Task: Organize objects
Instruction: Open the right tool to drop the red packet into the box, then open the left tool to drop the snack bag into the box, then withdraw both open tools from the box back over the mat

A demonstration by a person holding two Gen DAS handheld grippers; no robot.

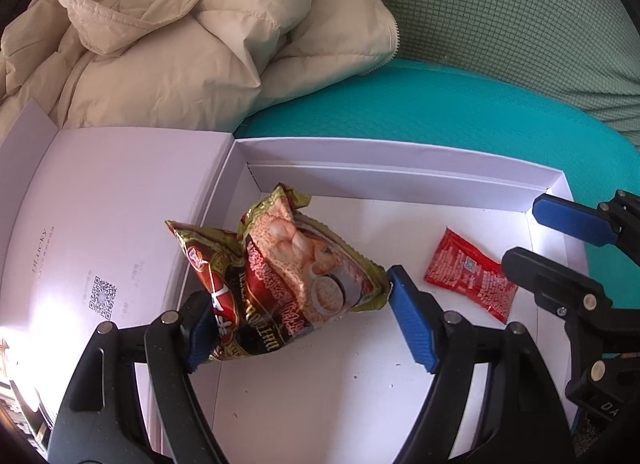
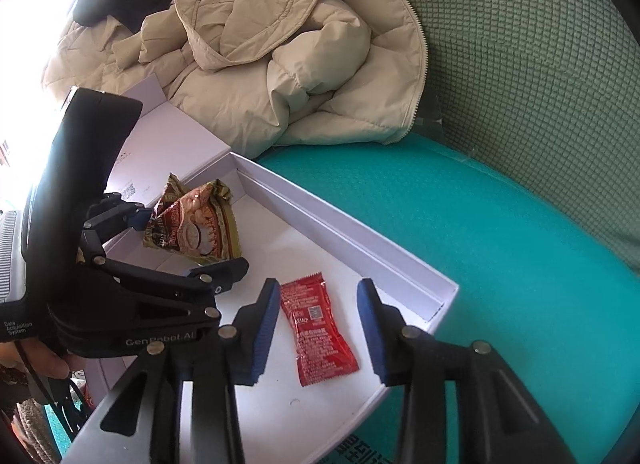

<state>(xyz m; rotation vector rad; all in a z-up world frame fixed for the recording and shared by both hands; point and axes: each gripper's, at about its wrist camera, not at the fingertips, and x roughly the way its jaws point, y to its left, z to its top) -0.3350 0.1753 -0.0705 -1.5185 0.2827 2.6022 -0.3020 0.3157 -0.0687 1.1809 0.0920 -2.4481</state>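
Crumpled gold-and-red snack bag (image 1: 276, 284) stands tilted in the white box (image 1: 400, 180)

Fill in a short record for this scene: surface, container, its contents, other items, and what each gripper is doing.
surface: teal cushion
container: white box, lid open
contents: snack bag and red sachet
other items: beige jacket behind the box
left gripper: open, fingers either side of the snack bag
right gripper: open, fingers either side of the sachet, which lies flat on the box floor
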